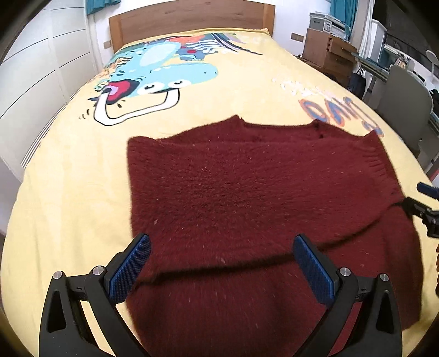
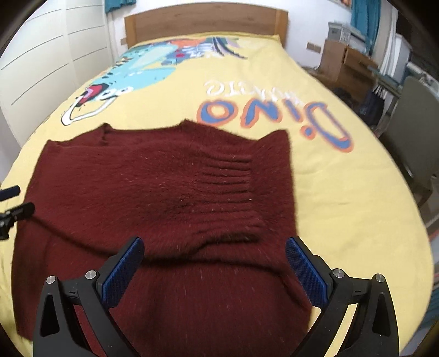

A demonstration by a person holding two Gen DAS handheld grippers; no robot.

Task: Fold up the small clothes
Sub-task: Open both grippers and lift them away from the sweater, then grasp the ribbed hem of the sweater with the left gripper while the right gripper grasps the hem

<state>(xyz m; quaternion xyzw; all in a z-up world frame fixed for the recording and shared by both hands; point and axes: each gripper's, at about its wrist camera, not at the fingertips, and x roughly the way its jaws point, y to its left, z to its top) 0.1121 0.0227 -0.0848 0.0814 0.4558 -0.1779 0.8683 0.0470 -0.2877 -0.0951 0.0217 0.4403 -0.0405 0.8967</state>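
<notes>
While both claws hang low over the near part of the bed, each one has its blue pads spread wide and holds nothing. The left claw [image 1: 221, 263] stands above the near left part of the dark red sweater [image 1: 247, 197], and the right claw [image 2: 215, 265] stands above its near right part; both look forward along the bed toward the wooden headboard [image 1: 192, 16]. The sweater lies flat on the yellow bed cover [image 1: 68, 170], close to the near edge of the bed. Its far part is folded over the near part, and the fold edge runs from left to right. Its long axis also goes left to right, across the bed. A ribbed band [image 2: 227, 175] lies on top, toward the right side.
</notes>
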